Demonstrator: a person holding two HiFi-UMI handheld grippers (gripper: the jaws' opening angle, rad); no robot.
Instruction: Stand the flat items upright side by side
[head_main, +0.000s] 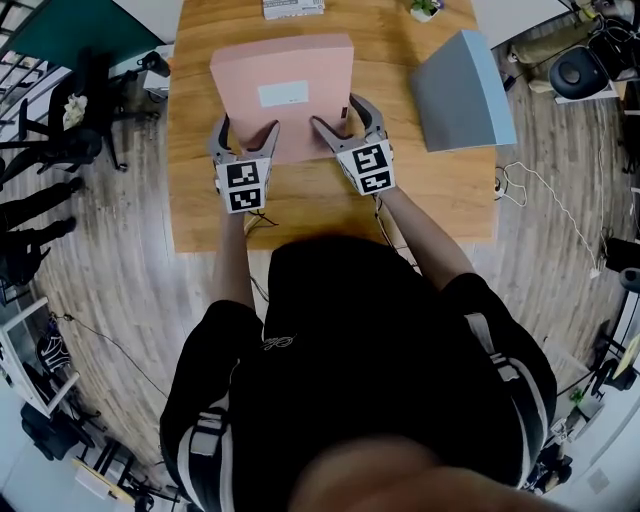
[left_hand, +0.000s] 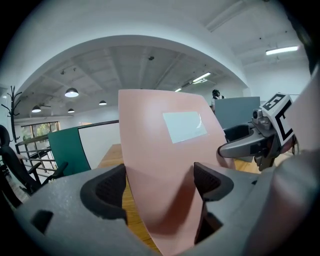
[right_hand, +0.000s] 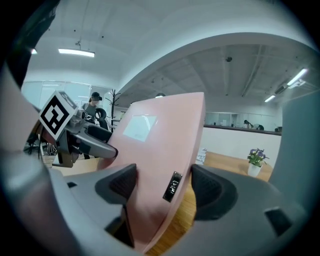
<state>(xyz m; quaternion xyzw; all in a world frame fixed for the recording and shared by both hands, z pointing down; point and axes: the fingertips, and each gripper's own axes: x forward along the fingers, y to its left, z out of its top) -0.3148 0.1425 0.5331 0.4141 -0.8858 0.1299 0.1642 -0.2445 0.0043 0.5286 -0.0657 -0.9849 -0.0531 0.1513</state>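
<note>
A flat pink cardboard box (head_main: 285, 85) with a pale rectangular label (head_main: 283, 94) on its face is tipped up over the far half of the light wooden table (head_main: 320, 210), its near edge towards the person. The left gripper (head_main: 247, 135) takes the near left part of that edge and the right gripper (head_main: 343, 118) the near right part, so the box rises straight ahead of both. In the left gripper view the jaws stand partway apart with the box's lower corner (left_hand: 165, 165) filling the gap, a dark pad (left_hand: 107, 190) close against either side of it. The right gripper view shows the same hold: the pink slab (right_hand: 155, 150) sits between half-spread jaws, one pad on its labelled face, the other by its narrow side, which carries a small black tag (right_hand: 171, 186) (whether that pad quite touches the side is hard to tell). Both grippers tilt upward, so the box stands against the ceiling in their views. A grey-blue flat box (head_main: 462, 90) stands well apart at the table's right side.
</note>
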